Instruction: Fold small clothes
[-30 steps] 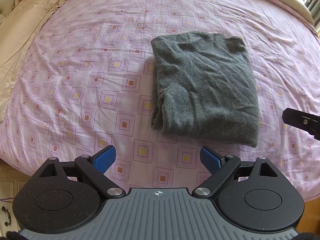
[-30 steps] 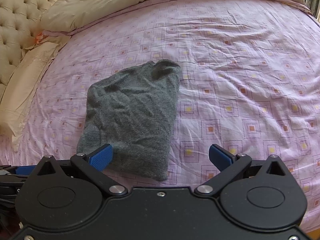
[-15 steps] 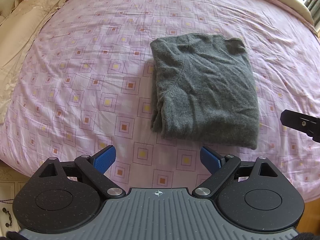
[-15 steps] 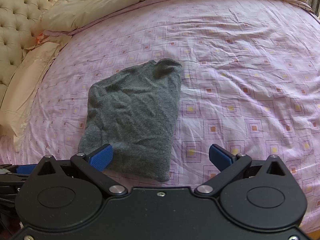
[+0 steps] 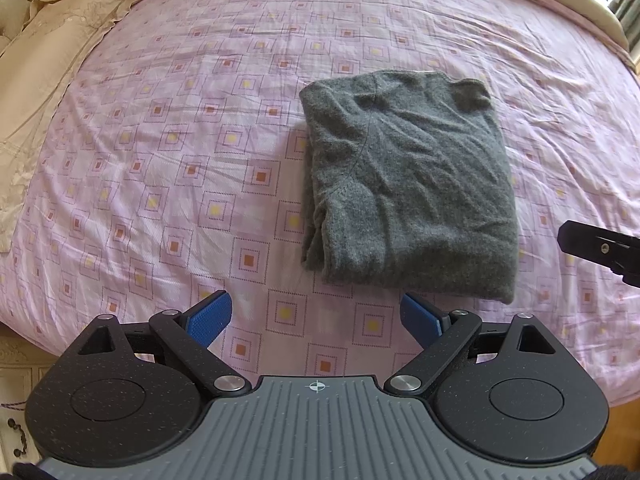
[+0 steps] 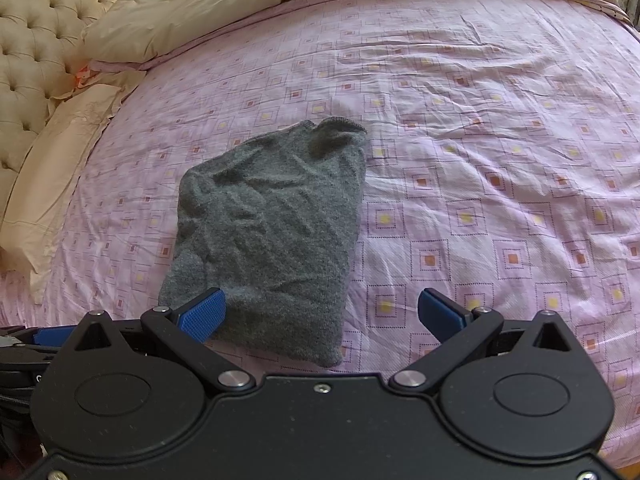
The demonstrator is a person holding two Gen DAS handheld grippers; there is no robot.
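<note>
Barely moved: we hold left gripper [image 5: 316, 316] & right gripper [image 6: 322, 312] spread, empty, above folded grey sweater [image 5: 408, 184]; its underlayers hidden.

Charcoal-grey sweater [image 5: 408, 184], lilac bedsheet [image 5: 180, 152] — printed with nested squares, yellow and orange centres — beige pillow [image 6: 60, 168], cream tufted headboard [image 6: 32, 40], blue gripper pads [image 5: 210, 318].

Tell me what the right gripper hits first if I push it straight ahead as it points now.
Most likely the grey folded garment. The right gripper is open with the garment's near edge between its fingers, lying towards the left finger. Past it is only the pink patterned bedsheet. Height above the cloth is unclear.
</note>
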